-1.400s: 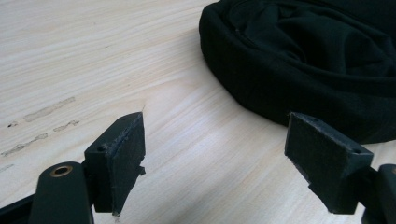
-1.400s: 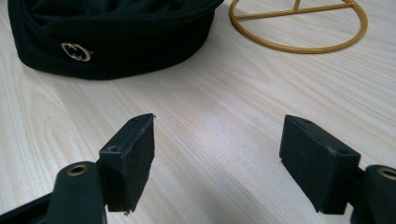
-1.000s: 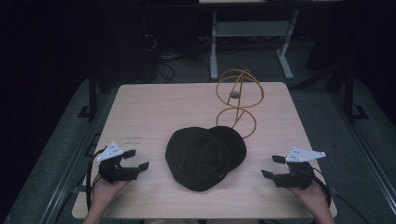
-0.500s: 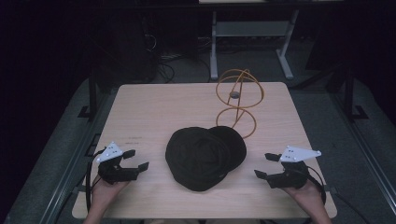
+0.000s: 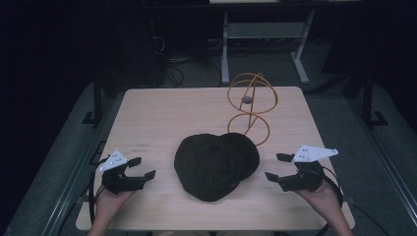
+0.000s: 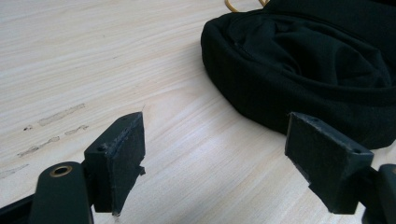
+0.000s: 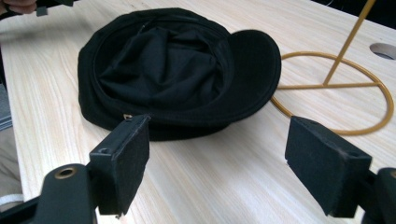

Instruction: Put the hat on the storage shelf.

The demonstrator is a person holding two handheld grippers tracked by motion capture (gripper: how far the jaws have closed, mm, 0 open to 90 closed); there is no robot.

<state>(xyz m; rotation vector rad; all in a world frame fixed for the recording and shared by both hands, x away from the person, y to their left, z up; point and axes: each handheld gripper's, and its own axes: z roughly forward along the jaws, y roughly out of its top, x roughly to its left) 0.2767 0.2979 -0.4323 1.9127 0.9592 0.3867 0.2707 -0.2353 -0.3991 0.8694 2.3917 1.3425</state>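
The left tool [image 5: 140, 167] sits at about eight o'clock on the desk [image 5: 162, 113], held in the person's left hand [image 5: 109, 202], its jaws spread wide apart with nothing between them; in the left gripper view [image 6: 212, 154] bare pale wood fills the gap, and the black cap [image 6: 308, 65] lies beyond toward two o'clock, clear of both jaws. The right tool [image 5: 278, 167] sits at about four o'clock, held in the right hand [image 5: 322, 196], its jaws likewise wide apart and empty; a grey three-cornered plate rides on top of each tool. In the right gripper view [image 7: 217, 161] the cap [image 7: 173, 70] lies just ahead, crown sagging inward, brim pointing toward the orange wire stand [image 7: 336, 88], whose round base ring rests flat on the wood just beside the brim. From above, the cap [image 5: 211, 160] rests near the middle of the desk, slightly toward six o'clock, between the two tools and apart from each. The wire stand [image 5: 252, 105] rises at about one o'clock from the cap, a lower ring on the desk and an upper globe of hoops on a thin stem, and its base ring appears to meet the brim's edge. Faint scuff marks [image 6: 53, 123] streak the wood at ten o'clock from the left tool. No writing can be read on the cap or the tools. Beyond twelve o'clock, a metal frame [image 5: 265, 34] and cables [image 5: 172, 64] stand on the dark floor.
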